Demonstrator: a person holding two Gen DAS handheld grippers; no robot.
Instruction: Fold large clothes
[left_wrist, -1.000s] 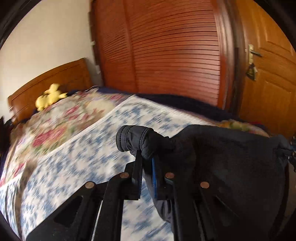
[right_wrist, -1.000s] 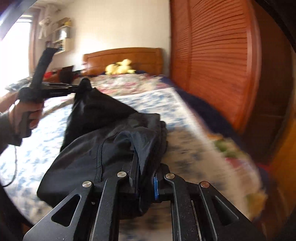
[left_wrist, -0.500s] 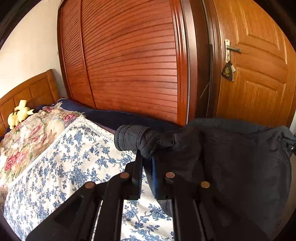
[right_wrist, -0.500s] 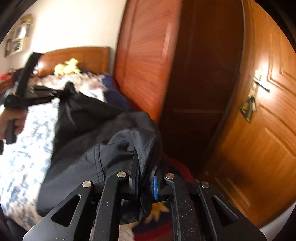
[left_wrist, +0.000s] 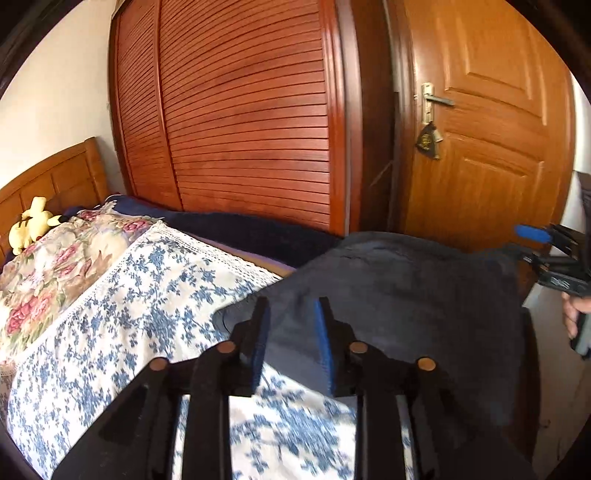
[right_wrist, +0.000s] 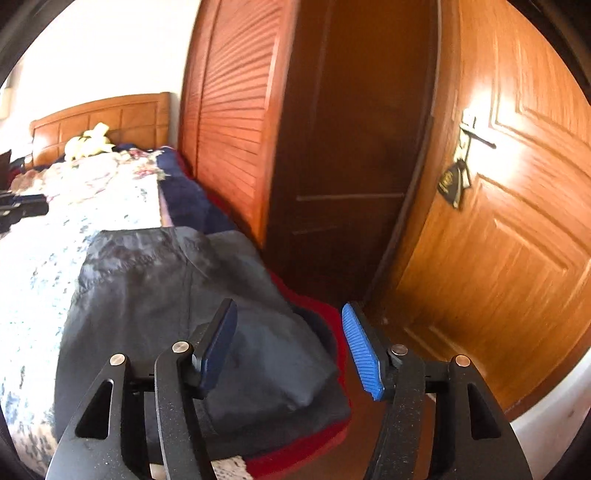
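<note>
A large dark navy garment (left_wrist: 399, 295) lies spread flat on the foot end of the bed; it also shows in the right wrist view (right_wrist: 177, 302). My left gripper (left_wrist: 291, 314) is open and empty, just above the garment's near edge. My right gripper (right_wrist: 288, 325) is open wide and empty, above the garment's corner at the bed's edge. The right gripper also shows at the far right of the left wrist view (left_wrist: 543, 247). The left gripper's tip shows at the left edge of the right wrist view (right_wrist: 22, 210).
The bed has a blue-and-white floral sheet (left_wrist: 122, 295) and a rose-patterned quilt (left_wrist: 55, 258). A yellow plush toy (left_wrist: 31, 225) sits by the wooden headboard (right_wrist: 99, 118). A slatted wooden wardrobe (left_wrist: 240, 122) and a wooden door (left_wrist: 480, 140) stand close beside the bed.
Both grippers have opened and let go of the garment. It was held up between them before and now lies flat on the bed.
</note>
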